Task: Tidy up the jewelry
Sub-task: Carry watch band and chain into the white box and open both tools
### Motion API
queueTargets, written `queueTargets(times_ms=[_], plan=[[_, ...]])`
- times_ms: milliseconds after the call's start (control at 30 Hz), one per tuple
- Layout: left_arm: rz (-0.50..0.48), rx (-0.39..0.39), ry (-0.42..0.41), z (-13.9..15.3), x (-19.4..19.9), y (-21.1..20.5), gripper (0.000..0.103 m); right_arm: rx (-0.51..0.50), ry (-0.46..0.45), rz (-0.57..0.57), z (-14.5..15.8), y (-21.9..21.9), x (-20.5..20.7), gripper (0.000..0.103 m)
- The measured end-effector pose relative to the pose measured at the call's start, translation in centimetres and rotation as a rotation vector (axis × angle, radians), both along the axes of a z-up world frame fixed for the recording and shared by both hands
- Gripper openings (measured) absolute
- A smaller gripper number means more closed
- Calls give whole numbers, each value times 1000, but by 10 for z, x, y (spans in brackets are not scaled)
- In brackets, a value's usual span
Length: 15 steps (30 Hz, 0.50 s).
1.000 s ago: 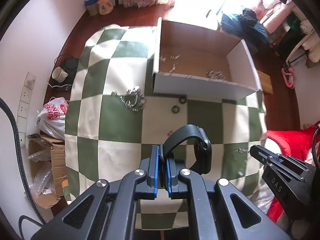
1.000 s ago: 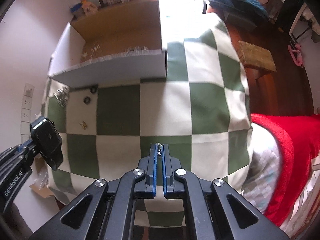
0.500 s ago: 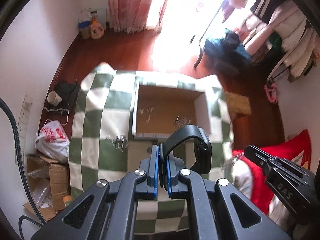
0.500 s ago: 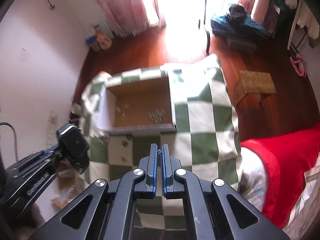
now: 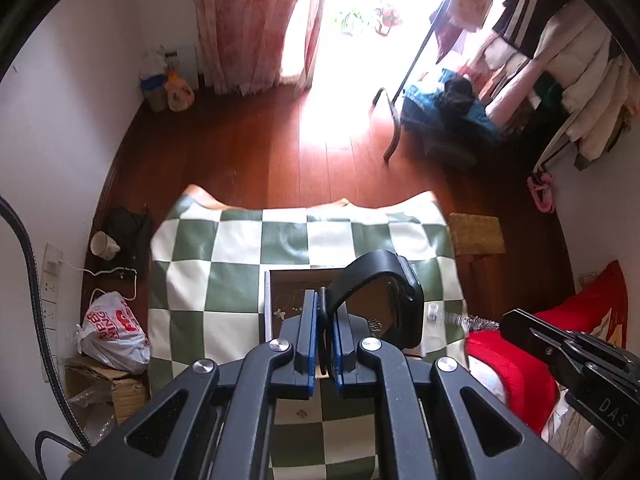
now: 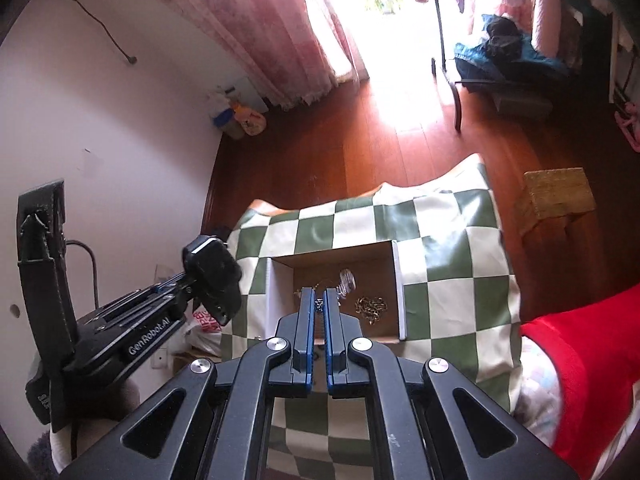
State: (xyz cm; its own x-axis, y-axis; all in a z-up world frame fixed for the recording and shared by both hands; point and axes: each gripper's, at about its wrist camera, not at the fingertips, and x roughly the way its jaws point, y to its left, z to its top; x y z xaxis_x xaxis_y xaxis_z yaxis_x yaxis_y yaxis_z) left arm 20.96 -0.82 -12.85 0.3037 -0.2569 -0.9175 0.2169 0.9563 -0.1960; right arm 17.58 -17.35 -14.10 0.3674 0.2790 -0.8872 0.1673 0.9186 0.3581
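My left gripper (image 5: 324, 300) is shut on the strap of a black smartwatch (image 5: 404, 300) and holds it high above the open cardboard box (image 5: 267, 304). The watch also shows in the right wrist view (image 6: 214, 276). My right gripper (image 6: 319, 298) is shut on a small silver chain (image 6: 319, 305), high over the same box (image 6: 398, 292). A gold chain (image 6: 371, 307) and silver pieces (image 6: 347, 278) lie inside the box. The box stands on the green-and-white checked cloth (image 5: 208, 280).
Far below is a wooden floor (image 5: 280, 152). A red blanket (image 6: 580, 352) lies right of the table. A plastic bag (image 5: 110, 324) and cardboard boxes (image 5: 108, 392) sit at the left. A woven stool (image 6: 556, 196) stands at the right.
Both grippers have risen far above the table, still holding the watch and the chain. The table and box look much smaller now.
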Motion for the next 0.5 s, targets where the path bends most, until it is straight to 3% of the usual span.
queueTargets(times_ms=[300,500], plan=[[-18,52,145,-81,13,-9,4,-11,153,18,-88,5,18,4],[-23,70,200,-108,12,-15,5,-27,227,29,-127,6,20,4]])
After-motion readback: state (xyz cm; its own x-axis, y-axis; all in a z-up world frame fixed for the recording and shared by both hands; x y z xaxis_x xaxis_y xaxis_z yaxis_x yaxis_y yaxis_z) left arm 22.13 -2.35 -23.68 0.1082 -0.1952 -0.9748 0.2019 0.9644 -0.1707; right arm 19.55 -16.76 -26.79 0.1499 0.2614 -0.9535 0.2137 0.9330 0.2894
